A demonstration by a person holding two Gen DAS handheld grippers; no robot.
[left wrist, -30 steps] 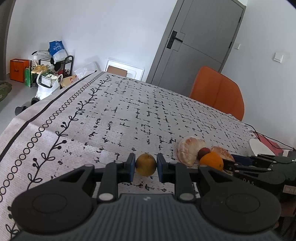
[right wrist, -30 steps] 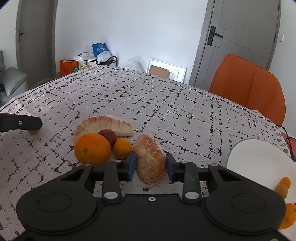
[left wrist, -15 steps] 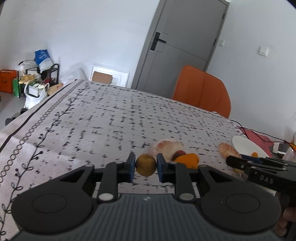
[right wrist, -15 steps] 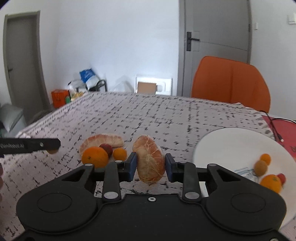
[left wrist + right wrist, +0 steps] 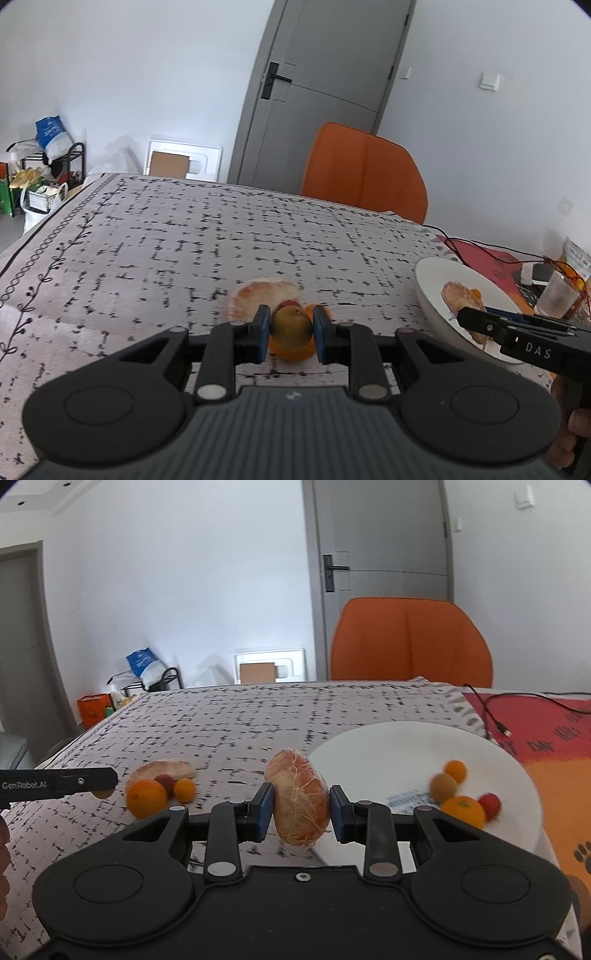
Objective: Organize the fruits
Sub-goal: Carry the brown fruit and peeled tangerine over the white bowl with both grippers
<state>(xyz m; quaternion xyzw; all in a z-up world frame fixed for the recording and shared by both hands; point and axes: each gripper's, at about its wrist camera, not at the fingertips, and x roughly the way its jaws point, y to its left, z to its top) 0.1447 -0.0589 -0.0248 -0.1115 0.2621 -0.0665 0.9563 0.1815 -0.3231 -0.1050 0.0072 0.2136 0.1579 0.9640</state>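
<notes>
Both hand-held grippers loaded.
Left hand-held gripper [image 5: 287, 330] clamps 1 small brown fruit [image 5: 291, 325]; right hand-held gripper [image 5: 301, 808] clamps 1 peeled pomelo piece [image 5: 300, 797] beside the plate [image 5: 388, 749].

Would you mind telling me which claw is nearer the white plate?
Right. The right claw holds its pomelo segment at the white plate rim; the left claw is farther left, over the tablecloth.

Tablecloth [image 5: 229, 236]: woven cloth, matt, a bit rough.
Plate [image 5: 391, 753]: white, smooth, a little shiny.
Left tongs [image 5: 287, 329]: black matt plastic, blue pads.
Pomelo piece [image 5: 300, 799]: dull, stringy white skin.
Orange [image 5: 146, 798]: bumpy peel.
Chair [image 5: 410, 642]: smooth orange.
</notes>
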